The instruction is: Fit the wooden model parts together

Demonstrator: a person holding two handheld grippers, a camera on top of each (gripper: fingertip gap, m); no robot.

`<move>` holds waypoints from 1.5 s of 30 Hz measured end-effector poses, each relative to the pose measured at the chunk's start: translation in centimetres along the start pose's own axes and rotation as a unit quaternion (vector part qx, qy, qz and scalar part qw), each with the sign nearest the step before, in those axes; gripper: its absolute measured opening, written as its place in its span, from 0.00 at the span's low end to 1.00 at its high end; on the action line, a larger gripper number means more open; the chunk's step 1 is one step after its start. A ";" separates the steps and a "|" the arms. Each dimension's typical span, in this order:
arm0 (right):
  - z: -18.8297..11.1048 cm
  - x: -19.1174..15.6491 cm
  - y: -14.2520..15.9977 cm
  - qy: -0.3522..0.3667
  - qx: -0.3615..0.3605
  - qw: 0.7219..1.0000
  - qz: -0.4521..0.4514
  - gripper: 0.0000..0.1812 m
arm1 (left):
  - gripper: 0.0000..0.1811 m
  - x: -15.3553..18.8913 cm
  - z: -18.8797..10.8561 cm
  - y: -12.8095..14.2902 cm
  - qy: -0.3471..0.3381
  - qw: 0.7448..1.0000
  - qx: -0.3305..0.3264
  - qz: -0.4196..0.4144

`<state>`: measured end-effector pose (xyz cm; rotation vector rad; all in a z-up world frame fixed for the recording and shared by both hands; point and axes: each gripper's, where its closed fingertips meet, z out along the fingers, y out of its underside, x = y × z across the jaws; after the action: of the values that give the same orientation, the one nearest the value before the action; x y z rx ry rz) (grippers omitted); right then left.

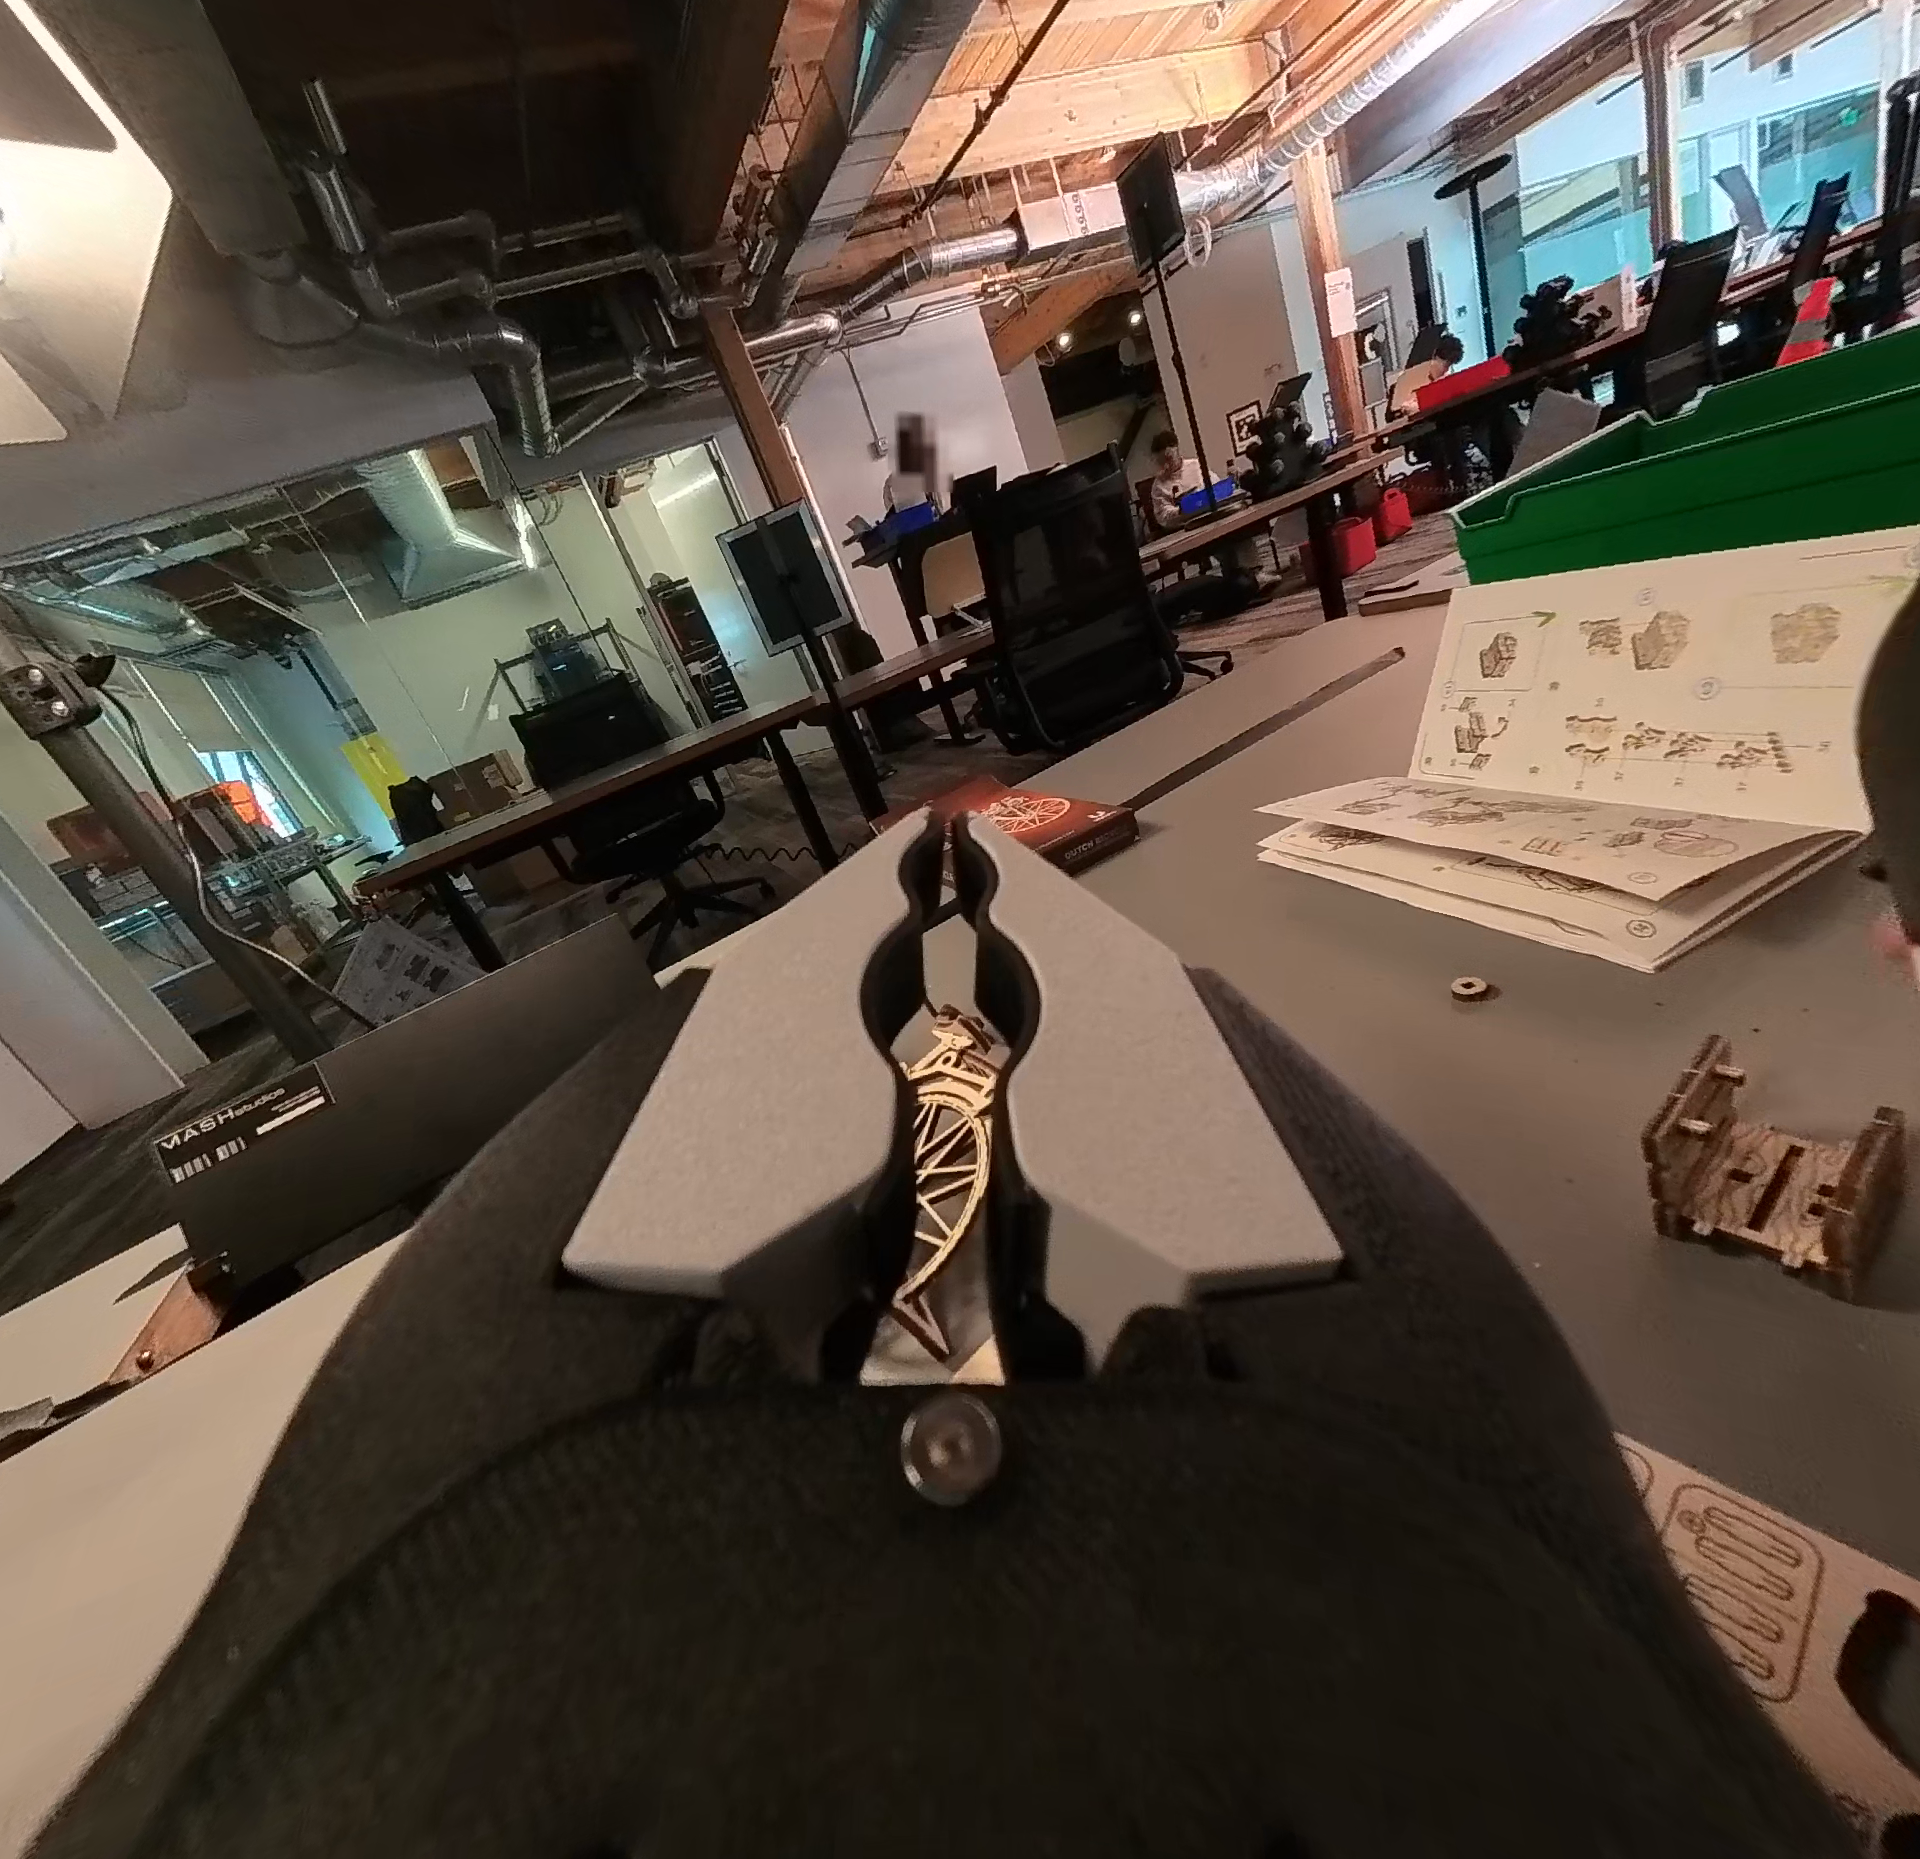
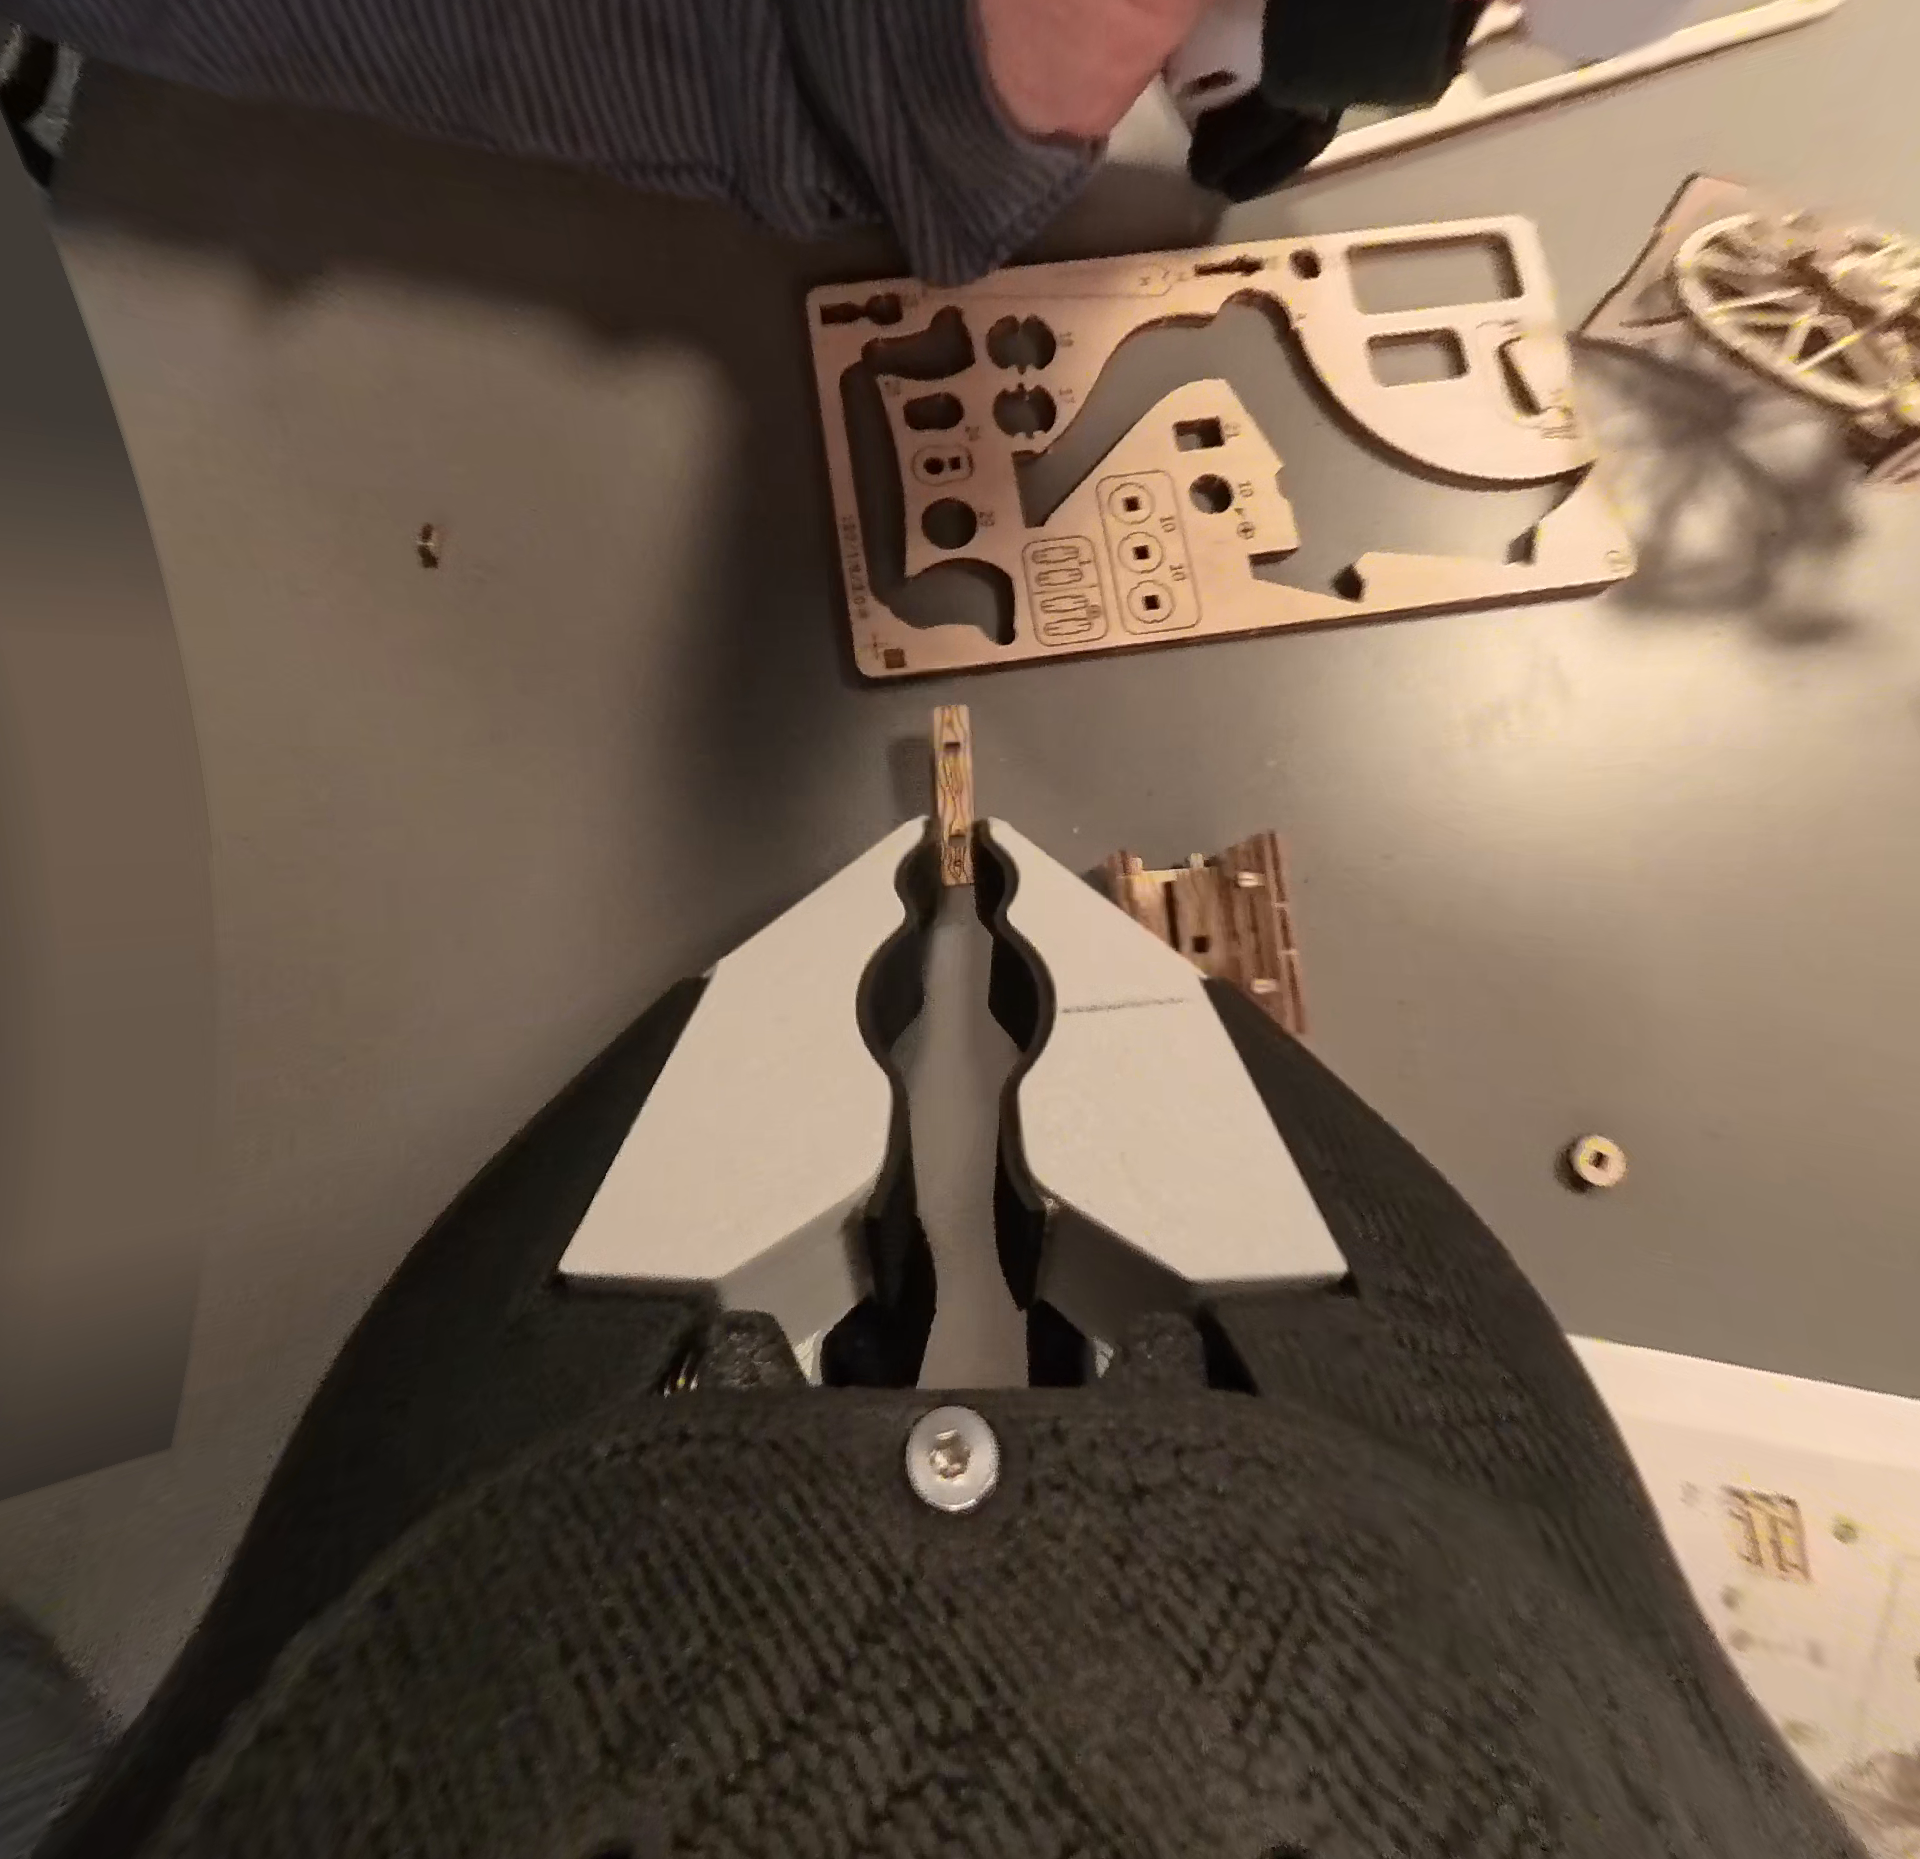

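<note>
My right gripper (image 2: 956,835) is shut on a small wooden strip (image 2: 954,781) that sticks out past its tips, a little above the grey table. A small wooden sub-assembly (image 2: 1216,926) lies just right of its fingers and also shows in the left wrist view (image 1: 1766,1207). My left gripper (image 1: 956,827) is shut, and seems to grip the edge of a dark box with a gold wheel pattern (image 1: 1039,817). The box appears blurred and raised above its shadow in the right wrist view (image 2: 1766,334).
A punched plywood sheet (image 2: 1195,459) lies ahead of the right gripper. A wooden ring (image 2: 1595,1160) lies to the right. An open instruction booklet (image 1: 1610,749) and a green bin (image 1: 1714,479) are at the back. A sleeved hand (image 2: 727,74) reaches in from above. Some 20 cm of space lies between my two pairs of fingers.
</note>
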<state>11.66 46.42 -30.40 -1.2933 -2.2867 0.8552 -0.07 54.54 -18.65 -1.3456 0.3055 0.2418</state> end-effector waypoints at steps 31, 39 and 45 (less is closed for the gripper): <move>-7.8 6.6 -3.8 0.446 0.074 0.840 -0.300 0.02 | 0.06 10.1 -2.0 -1.4 0.371 0.909 -0.031 -0.187; -7.3 5.7 -4.7 0.446 0.081 0.829 -0.328 0.02 | 0.02 11.0 -2.4 -1.5 0.403 0.893 -0.043 -0.197; -7.4 6.0 -4.5 0.452 0.073 0.827 -0.326 0.04 | 0.01 10.9 -2.3 -1.4 0.400 0.892 -0.049 -0.203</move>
<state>10.08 52.21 -21.71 -0.5410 -1.6205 0.0944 10.48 52.00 -21.66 -1.5245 0.6907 -0.6826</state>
